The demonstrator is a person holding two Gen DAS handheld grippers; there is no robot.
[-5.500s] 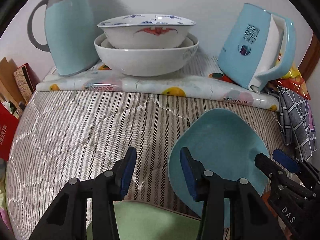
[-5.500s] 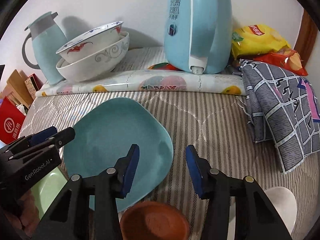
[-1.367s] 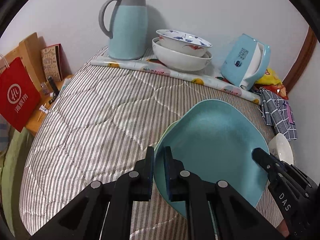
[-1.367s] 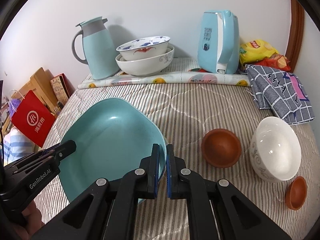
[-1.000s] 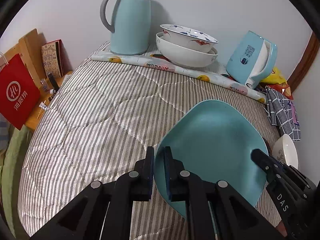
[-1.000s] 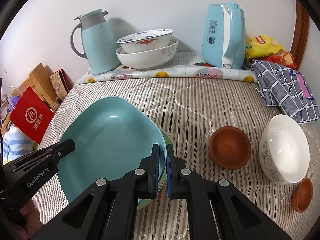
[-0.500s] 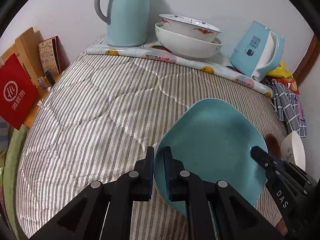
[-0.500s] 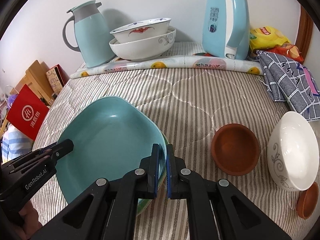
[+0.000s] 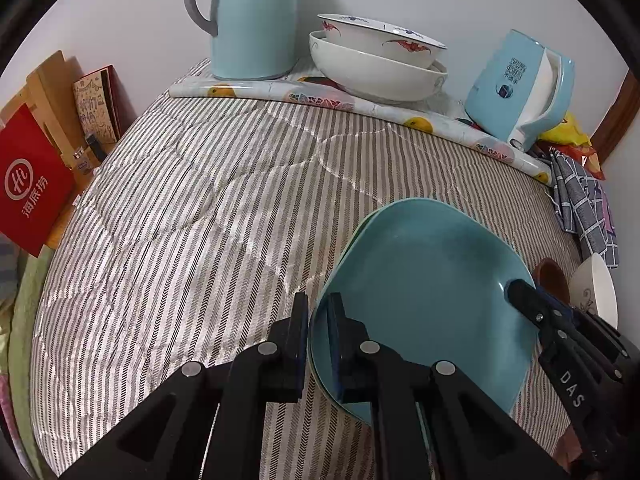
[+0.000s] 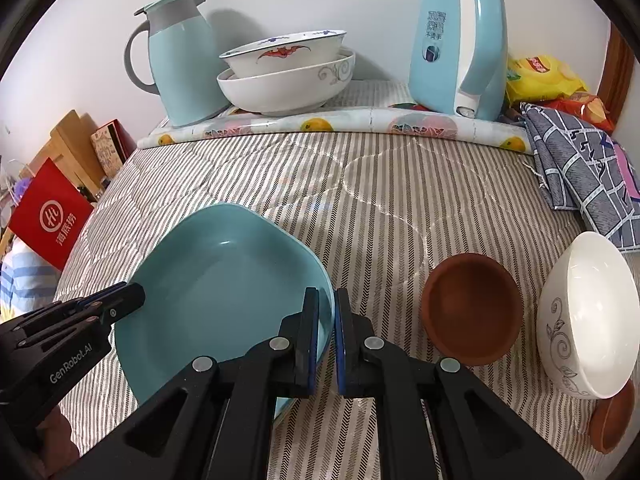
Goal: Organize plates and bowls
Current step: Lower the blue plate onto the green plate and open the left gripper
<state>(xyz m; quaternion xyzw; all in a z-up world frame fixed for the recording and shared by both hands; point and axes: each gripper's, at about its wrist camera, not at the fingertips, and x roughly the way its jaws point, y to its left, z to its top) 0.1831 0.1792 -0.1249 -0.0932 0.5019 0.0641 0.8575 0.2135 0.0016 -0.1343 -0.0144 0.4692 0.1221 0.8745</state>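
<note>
The left gripper point(image 9: 319, 332) and right gripper point(image 10: 327, 330) each pinch opposite rims of a teal plate point(image 10: 224, 280), low over the striped bed point(image 10: 380, 184). Right of the right gripper sit a brown bowl point(image 10: 472, 308) and white bowl point(image 10: 584, 320), both empty and unstacked. Ahead, two white bowls point(image 10: 286, 76) are already nested.

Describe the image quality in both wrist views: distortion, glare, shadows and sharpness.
Left wrist view: strong fisheye bending with a black vignette, soft even light, sheen on the striped quilt, blue plate sharp. Right wrist view: same barrel warp, the thermos and kettle cast soft shadows on the wall, small highlights on the white bowl, no motion blur.
</note>
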